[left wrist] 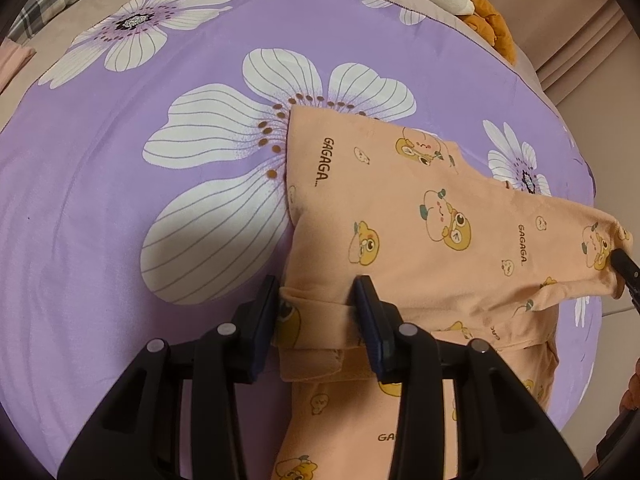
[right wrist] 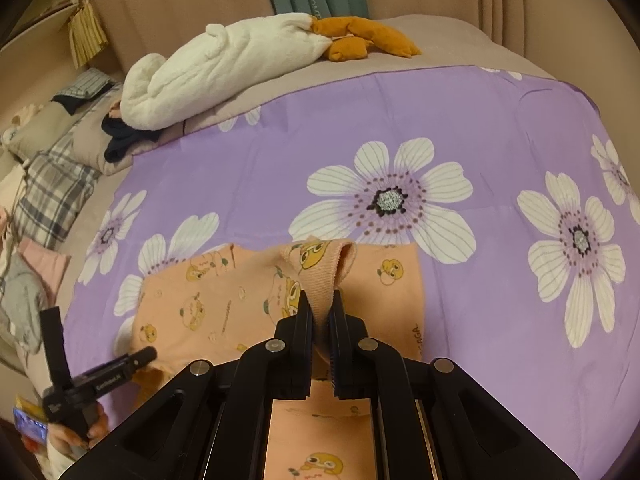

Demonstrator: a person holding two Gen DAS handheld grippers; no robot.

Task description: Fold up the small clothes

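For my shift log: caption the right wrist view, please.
Right tool pinching the cuff of a peach cartoon-print garment above a purple flowered bedsheet.

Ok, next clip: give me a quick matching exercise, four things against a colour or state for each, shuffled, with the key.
Things
1. left gripper
2. right gripper
3. bedsheet
4. plush toy

Colour or state
A. white with orange feet, lying at the far edge of the bed
B. fingers apart, with a ribbed cuff of the peach garment between them
C. purple with white flowers
D. closed on a ribbed cuff

Pairs: 1-B, 2-D, 3-C, 4-A
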